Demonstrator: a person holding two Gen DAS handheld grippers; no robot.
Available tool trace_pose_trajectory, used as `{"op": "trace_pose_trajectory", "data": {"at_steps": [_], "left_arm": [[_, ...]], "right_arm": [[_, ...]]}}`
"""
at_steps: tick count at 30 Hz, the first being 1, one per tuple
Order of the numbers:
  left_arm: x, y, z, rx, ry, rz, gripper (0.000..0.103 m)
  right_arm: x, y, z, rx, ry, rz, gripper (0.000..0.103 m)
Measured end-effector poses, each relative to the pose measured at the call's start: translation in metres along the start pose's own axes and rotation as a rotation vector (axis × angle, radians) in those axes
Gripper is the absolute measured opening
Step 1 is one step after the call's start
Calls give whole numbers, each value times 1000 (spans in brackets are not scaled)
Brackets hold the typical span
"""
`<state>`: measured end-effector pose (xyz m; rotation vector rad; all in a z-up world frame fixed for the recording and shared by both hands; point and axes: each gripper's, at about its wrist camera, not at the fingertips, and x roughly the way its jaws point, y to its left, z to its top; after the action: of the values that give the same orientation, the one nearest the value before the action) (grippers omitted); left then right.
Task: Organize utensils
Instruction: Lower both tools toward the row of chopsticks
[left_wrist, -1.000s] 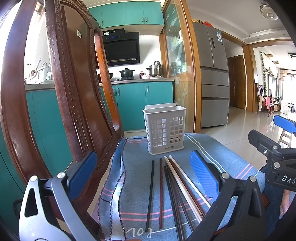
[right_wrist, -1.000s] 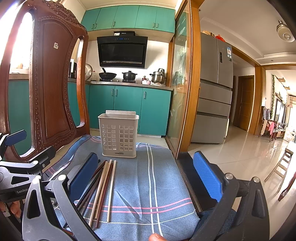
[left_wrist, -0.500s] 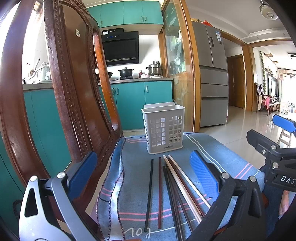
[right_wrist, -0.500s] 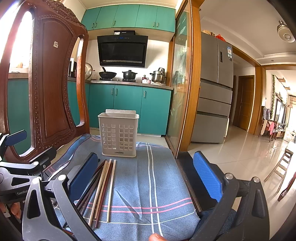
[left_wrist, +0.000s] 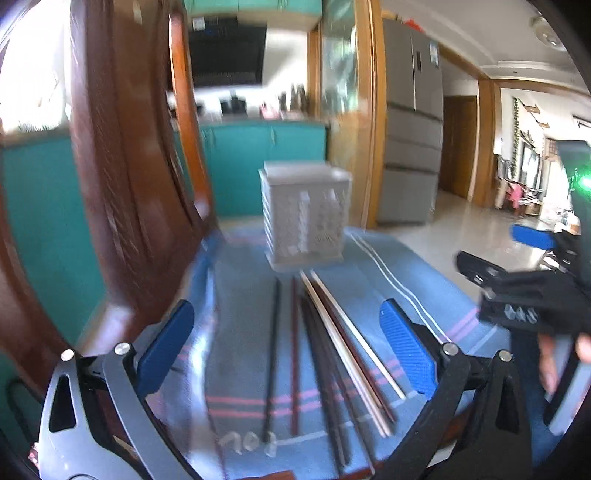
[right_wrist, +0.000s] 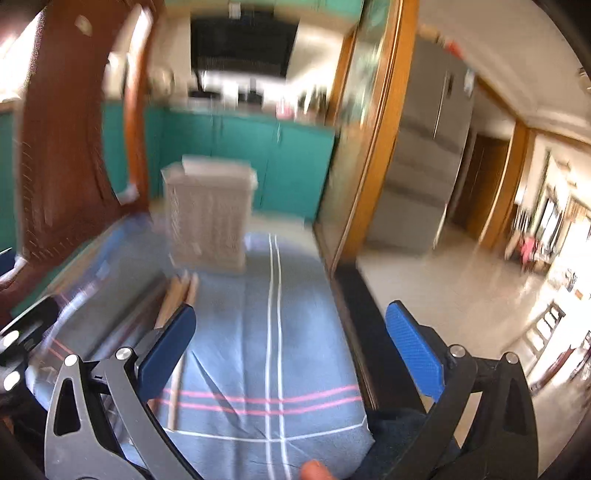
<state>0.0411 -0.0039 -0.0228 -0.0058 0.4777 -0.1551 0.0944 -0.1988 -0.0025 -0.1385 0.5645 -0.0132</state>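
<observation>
Chopsticks (left_wrist: 325, 354): they lie side by side on the blue cloth (right_wrist: 258, 332), at 12 o'clock from my left gripper (left_wrist: 288, 350), tips toward the holder, I judge for easy loading.
Utensil holder (left_wrist: 304, 218): it stands upright beyond them, empty as far as I see.
Left gripper: spread wide, holding nothing, low over the chopsticks.
Right gripper (right_wrist: 291, 350): spread too, empty, chopsticks at 10 o'clock.

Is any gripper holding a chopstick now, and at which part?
Nothing is held. The left gripper and right gripper are open; the chopsticks lie on the cloth.
</observation>
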Motion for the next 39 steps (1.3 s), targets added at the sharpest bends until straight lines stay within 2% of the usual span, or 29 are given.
{"op": "trace_pose_trajectory", "data": {"at_steps": [2, 4, 8, 9, 11, 14, 15, 17, 19, 22, 27, 30, 34, 39], "left_arm": [[9, 0, 0, -14, 39, -22, 100], [14, -1, 0, -17, 43, -17, 100], [25, -3, 3, 1, 53, 19, 99], [30, -1, 3, 2, 72, 27, 95], [45, 4, 1, -19, 142, 11, 62], [70, 15, -7, -93, 255, -27, 52], [76, 17, -9, -101, 276, -32, 52], [85, 16, -13, -93, 304, -19, 52], [93, 16, -15, -77, 321, -6, 52], [103, 19, -12, -64, 338, 4, 46], [121, 22, -5, -57, 352, 45, 46], [134, 18, -1, -15, 370, 85, 46], [160, 16, -3, 14, 431, 147, 30], [174, 17, -2, 2, 449, 176, 25]], "right_arm": [[18, -5, 3, 31, 49, 62, 100], [34, -1, 4, 32, 90, 106, 100], [74, 30, 5, -30, 187, 191, 99], [87, 40, 6, -53, 221, 216, 94], [106, 56, 8, -76, 270, 253, 84], [131, 74, 14, -86, 305, 300, 71], [140, 79, 16, -93, 323, 302, 64], [156, 82, 19, -90, 363, 305, 53], [167, 82, 17, -91, 399, 311, 33], [174, 79, 12, -122, 414, 283, 23], [168, 77, 6, -171, 381, 244, 23], [162, 75, 5, -145, 368, 282, 23], [149, 75, 11, -146, 351, 348, 27], [144, 88, 12, -173, 368, 346, 30]]}}
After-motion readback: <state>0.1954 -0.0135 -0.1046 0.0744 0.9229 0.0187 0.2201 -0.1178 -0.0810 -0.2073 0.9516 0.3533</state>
